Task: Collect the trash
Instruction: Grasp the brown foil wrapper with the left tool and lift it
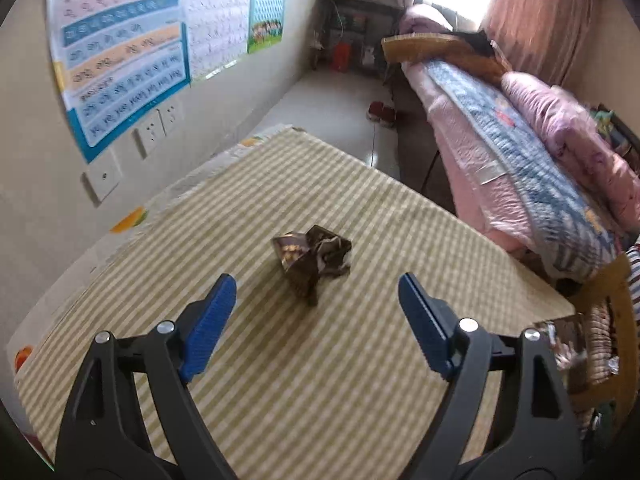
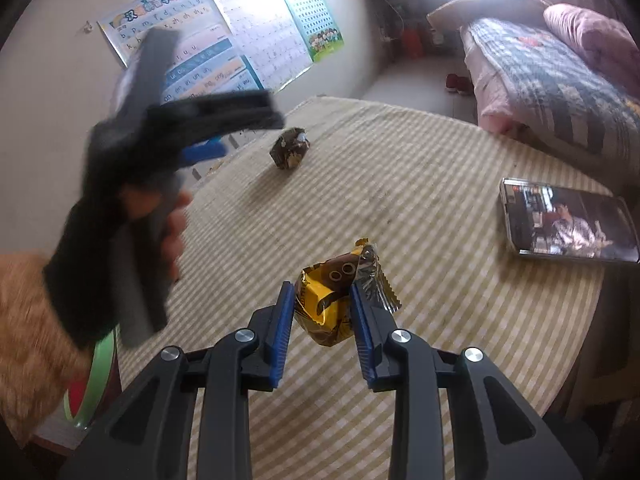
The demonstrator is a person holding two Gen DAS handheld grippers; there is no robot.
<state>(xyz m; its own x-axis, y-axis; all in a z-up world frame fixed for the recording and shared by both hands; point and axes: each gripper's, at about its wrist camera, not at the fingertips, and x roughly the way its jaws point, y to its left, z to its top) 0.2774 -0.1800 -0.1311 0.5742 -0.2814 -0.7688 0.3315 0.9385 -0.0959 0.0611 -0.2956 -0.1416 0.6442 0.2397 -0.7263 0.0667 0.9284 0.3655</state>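
Note:
A crumpled dark brown wrapper (image 1: 314,261) lies on the striped green-and-cream tablecloth (image 1: 320,380). My left gripper (image 1: 316,284) is open, its blue pads to either side of the wrapper and just short of it. The same wrapper shows in the right wrist view (image 2: 290,153) far across the table, with the left gripper (image 2: 216,148) blurred beside it. My right gripper (image 2: 320,294) is shut on a yellow and brown snack wrapper (image 2: 332,304), held above the cloth.
A phone (image 2: 568,222) lies at the table's right edge. A wall with posters (image 1: 120,60) and sockets runs along the left. A bed (image 1: 520,152) with pink and blue quilts stands to the right. A wicker chair (image 1: 604,320) stands at the right corner.

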